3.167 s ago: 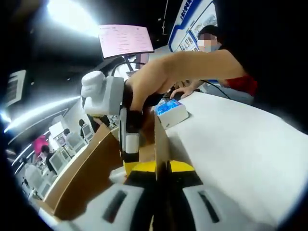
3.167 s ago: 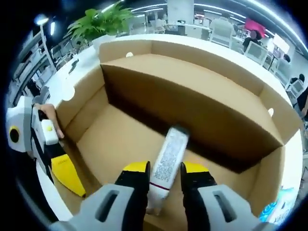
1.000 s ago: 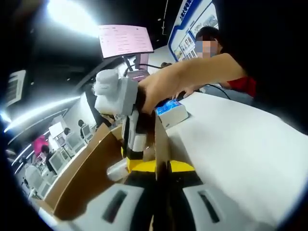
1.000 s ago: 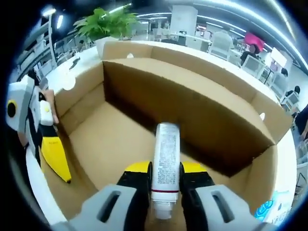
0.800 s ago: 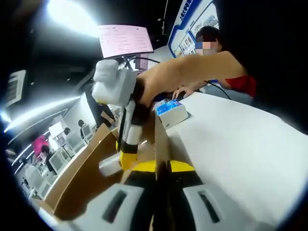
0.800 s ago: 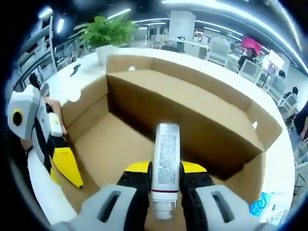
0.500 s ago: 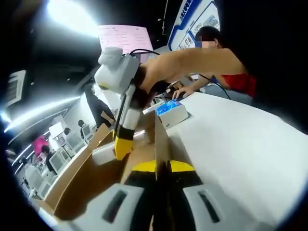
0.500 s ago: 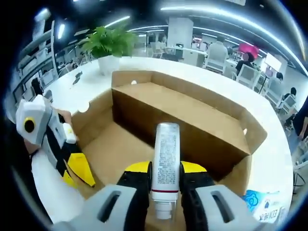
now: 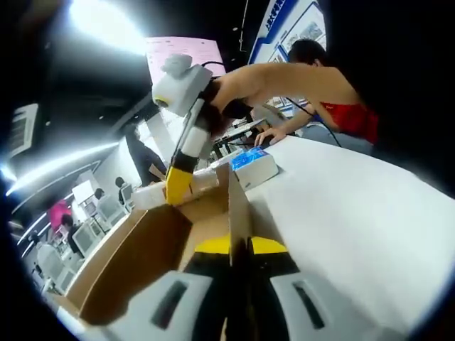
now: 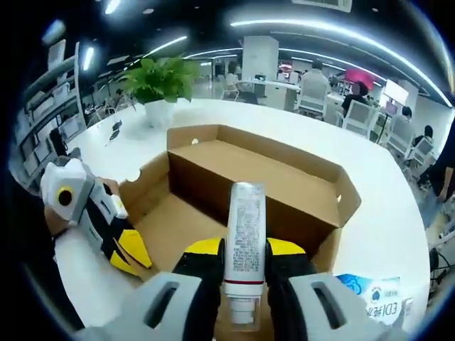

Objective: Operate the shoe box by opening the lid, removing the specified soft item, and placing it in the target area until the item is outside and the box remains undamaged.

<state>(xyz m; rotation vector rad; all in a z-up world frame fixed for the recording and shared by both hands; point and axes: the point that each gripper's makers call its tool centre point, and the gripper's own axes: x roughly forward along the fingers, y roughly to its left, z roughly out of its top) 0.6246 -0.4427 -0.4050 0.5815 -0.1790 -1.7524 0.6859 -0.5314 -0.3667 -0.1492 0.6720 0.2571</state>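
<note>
Tube (image 10: 244,238) sits clamped between right gripper (image 10: 242,257) fingers, cap end near the palm, body pointing forward, held above the open shoe box (image 10: 250,177). Left gripper (image 9: 240,246) fingers are closed tight on the box's side wall (image 9: 238,206). Blue-white packet (image 10: 375,297) lies on white table (image 10: 384,206), right of the right fingers.

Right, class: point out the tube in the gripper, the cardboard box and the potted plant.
tube (image 10: 245,234): right gripper view, on its printed label.
cardboard box (image 10: 249,181): right gripper view, on its far inner wall.
potted plant (image 10: 162,79): right gripper view, on its leaves.
</note>
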